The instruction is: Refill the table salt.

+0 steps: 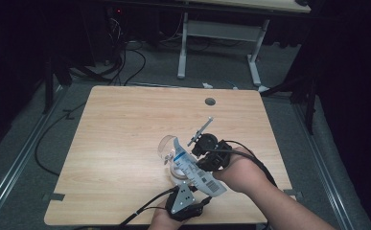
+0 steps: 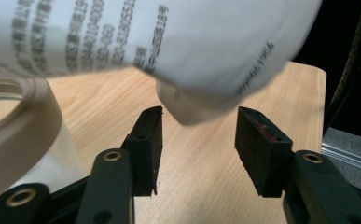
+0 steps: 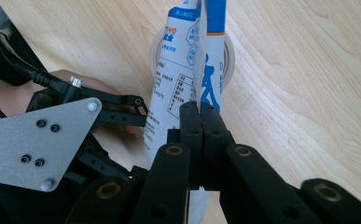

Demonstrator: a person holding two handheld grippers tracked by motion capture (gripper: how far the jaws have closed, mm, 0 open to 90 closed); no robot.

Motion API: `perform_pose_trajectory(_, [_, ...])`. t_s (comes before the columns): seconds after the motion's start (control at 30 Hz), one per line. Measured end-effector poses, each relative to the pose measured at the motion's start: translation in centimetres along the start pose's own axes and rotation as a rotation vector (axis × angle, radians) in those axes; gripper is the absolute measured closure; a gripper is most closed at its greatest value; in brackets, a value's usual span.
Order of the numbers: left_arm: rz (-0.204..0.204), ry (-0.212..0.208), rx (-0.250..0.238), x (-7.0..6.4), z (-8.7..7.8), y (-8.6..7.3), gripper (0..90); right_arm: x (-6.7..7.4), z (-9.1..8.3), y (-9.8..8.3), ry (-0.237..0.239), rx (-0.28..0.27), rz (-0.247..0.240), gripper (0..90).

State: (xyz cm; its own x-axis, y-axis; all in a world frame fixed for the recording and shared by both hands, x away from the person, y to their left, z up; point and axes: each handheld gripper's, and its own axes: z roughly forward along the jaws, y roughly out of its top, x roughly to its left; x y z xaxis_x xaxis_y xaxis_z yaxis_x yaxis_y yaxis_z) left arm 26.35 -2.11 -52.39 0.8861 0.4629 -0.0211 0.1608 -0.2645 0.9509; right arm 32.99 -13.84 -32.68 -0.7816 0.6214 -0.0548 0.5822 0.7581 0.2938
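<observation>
A white and blue printed pouch [image 1: 193,171] hangs over the table [image 1: 125,120] near its front edge. My right gripper [image 3: 200,109] is shut on the pouch's [image 3: 176,70] edge and shows in the high view [image 1: 198,162] coming in from the right. Below it, my left gripper [image 1: 195,188] points up at the pouch. Its jaws [image 2: 199,116] stand open, with the pouch's lower corner [image 2: 192,46] hanging between the tips, touching neither pad. A pale tape roll [image 2: 19,121] lies on the table under the pouch [image 3: 232,58].
A clear round piece [image 1: 165,145] sits just left of the pouch. A cable hole [image 1: 210,101] is in the table's far side. Another desk's white legs [image 1: 183,48] and loose cables [image 1: 125,62] are on the floor beyond.
</observation>
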Motion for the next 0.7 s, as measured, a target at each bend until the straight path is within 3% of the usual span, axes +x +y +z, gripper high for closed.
perform_pose_trajectory(0.43, [-0.004,0.002,-0.005,0.4,-1.0,-0.4,50.9,0.0,-0.2,0.1,-0.003,-0.004,-0.002,90.0])
perform_pose_trajectory(0.7, [-0.010,0.007,0.001,1.1,-2.4,-0.9,51.9,-0.1,-0.2,0.0,-0.001,-0.005,-0.005,90.0])
